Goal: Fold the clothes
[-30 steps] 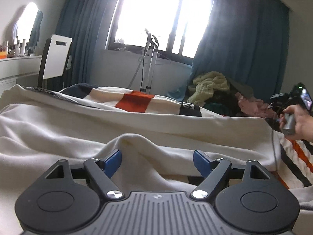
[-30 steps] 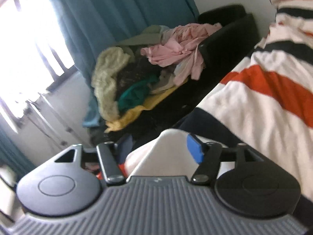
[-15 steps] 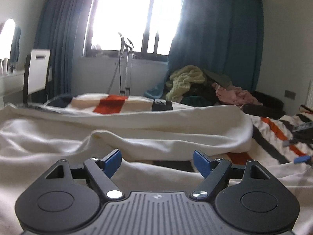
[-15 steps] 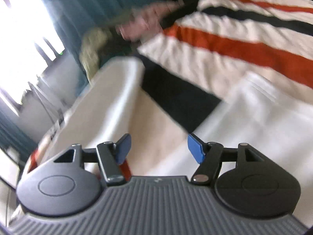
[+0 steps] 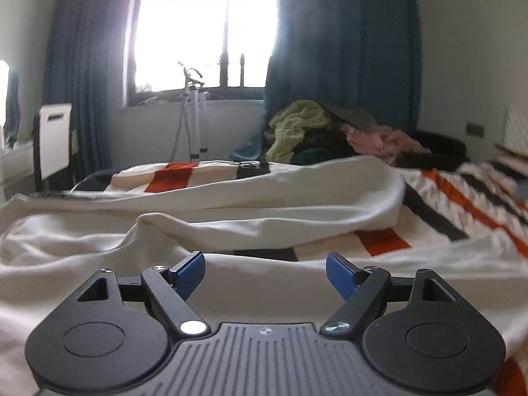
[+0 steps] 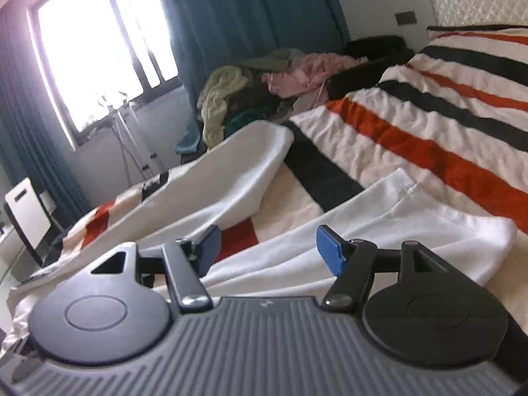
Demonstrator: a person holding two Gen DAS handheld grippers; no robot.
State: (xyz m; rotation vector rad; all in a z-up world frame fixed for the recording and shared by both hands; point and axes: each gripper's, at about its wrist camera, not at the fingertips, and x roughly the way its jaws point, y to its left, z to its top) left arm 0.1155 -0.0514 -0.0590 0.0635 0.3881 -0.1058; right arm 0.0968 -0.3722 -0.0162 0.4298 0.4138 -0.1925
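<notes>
A cream-white garment (image 5: pixel 264 217) lies spread and rumpled on the striped bed cover (image 5: pixel 462 204). It also shows in the right wrist view (image 6: pixel 379 224), with one long part (image 6: pixel 237 178) stretched toward the window. My left gripper (image 5: pixel 265 275) is open and empty, low over a near fold of the garment. My right gripper (image 6: pixel 267 246) is open and empty, just above the garment's near part.
A pile of mixed clothes (image 5: pixel 330 128) sits on a dark sofa (image 5: pixel 439 151) beyond the bed, under blue curtains. It also shows in the right wrist view (image 6: pixel 264 85). A white chair (image 5: pixel 52 138) stands at the left by the window. A metal stand (image 5: pixel 194 125) stands under the window.
My right gripper has let go of the white cloth it held a second ago and swung over the bed. The left gripper's view has turned to the right.
</notes>
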